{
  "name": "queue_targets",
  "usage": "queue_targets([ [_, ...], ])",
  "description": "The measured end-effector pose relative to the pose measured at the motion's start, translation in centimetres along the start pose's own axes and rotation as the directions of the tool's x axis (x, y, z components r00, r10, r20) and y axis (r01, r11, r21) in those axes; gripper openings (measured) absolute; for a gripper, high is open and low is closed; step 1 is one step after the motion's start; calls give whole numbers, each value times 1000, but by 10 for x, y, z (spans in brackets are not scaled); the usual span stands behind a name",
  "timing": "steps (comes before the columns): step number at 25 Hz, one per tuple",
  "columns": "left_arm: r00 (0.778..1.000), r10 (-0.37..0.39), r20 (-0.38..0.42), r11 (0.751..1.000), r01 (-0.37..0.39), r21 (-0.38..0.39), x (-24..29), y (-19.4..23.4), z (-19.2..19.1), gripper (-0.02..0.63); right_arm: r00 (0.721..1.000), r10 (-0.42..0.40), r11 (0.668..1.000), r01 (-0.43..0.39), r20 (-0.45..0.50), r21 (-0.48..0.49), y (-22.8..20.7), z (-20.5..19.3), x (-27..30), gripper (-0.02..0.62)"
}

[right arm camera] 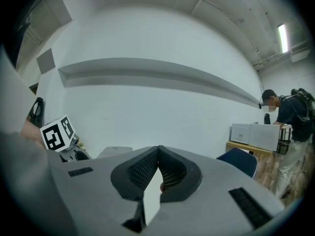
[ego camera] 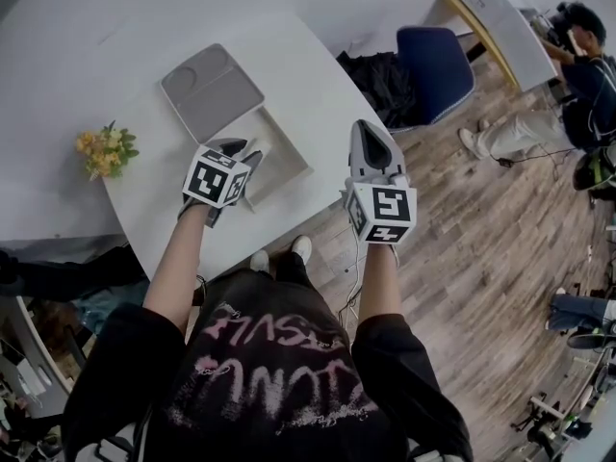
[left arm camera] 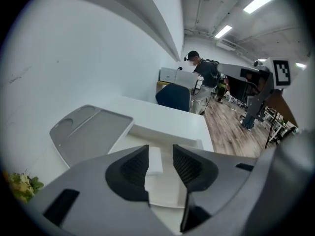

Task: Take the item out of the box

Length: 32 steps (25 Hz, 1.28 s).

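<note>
An open shallow white box (ego camera: 285, 162) lies on the white table (ego camera: 144, 37), with its grey lid (ego camera: 210, 91) set beside it at the far left. In the left gripper view a small white flat block (left arm camera: 155, 160) rests inside the box (left arm camera: 165, 130), beyond the grey lid (left arm camera: 91, 132). My left gripper (ego camera: 239, 148) hovers over the box; its jaws (left arm camera: 160, 154) stand open on either side of the block, and the pads do not press on it. My right gripper (ego camera: 369, 131) hangs off the table's right edge, shut (right arm camera: 158, 152) with nothing in it.
A small bunch of yellow flowers (ego camera: 106, 150) sits at the table's left. A blue chair (ego camera: 435, 70) and a dark bag (ego camera: 380, 80) stand beyond the table's right corner. People stand on the wooden floor at the far right (ego camera: 577, 75).
</note>
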<state>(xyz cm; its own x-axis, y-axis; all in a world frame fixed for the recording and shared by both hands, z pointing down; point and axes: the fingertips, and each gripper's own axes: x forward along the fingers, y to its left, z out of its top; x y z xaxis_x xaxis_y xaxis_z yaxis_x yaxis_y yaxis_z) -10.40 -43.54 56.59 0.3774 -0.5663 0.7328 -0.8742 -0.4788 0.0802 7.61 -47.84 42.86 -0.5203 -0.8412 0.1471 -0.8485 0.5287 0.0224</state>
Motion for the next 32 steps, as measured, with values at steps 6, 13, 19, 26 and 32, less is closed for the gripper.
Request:
queue_targets([
  [6,992,-20,-122,1000,18,-20,28,7,-20,186,1000,-7,1000,7,-15,-6,-8,-6,2,9],
  [13,961,-4,-275,1000,8,13,55,12,-31,187,999,-27,1000,27,-27,-1,-27,-13,1,9],
  [19,934,-5,-358,1000,9,12,71,17,-39,198,998,-38,999,39,-42,6,-44,-21,5,9],
  [26,901,-7,-434,1000,8,2,84,20,-52,199,998,-28,1000,28,-60,8,-50,-29,13,9],
  [32,863,10,-504,1000,-4,12,88,21,-58,193,997,-15,1000,15,-73,4,-52,-33,17,9],
])
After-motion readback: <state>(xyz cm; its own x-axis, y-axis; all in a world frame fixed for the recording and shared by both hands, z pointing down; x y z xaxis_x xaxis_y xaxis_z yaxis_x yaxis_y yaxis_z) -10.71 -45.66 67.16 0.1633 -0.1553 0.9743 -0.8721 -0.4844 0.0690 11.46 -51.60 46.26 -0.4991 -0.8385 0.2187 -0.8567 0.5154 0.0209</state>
